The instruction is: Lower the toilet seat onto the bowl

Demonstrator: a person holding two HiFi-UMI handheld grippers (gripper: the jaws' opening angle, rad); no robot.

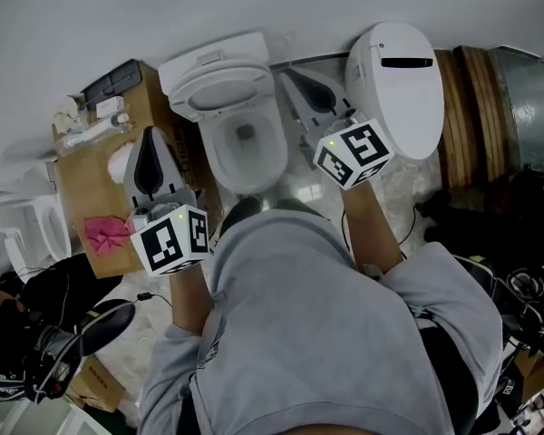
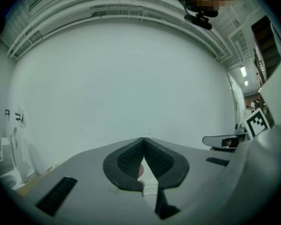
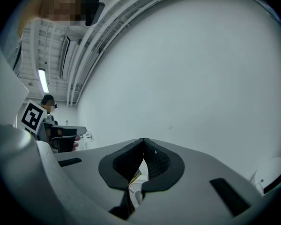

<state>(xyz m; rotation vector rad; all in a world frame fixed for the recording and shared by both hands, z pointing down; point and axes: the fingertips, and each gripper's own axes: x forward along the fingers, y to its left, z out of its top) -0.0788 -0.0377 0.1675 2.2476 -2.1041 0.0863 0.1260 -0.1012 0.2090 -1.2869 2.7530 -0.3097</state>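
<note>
In the head view a white toilet stands below me, its bowl [image 1: 245, 150] uncovered and its seat [image 1: 219, 91] raised against the tank. My left gripper [image 1: 151, 136] is shut and holds nothing; it hovers left of the bowl, over a cardboard box. My right gripper [image 1: 290, 75] is also shut and empty, just right of the seat and not touching it. Both gripper views face a bare white wall, with the left gripper [image 2: 143, 138] and the right gripper [image 3: 144, 139] closed tip to tip. The toilet is not seen in either of them.
A second white toilet [image 1: 394, 80] with its lid down stands right of the right gripper. The cardboard box [image 1: 95, 184] at left carries a pink cloth [image 1: 104, 234] and small white items. Wooden pieces [image 1: 462, 107] and a metal duct [image 1: 530, 98] stand at right. Bags and cables cover the floor.
</note>
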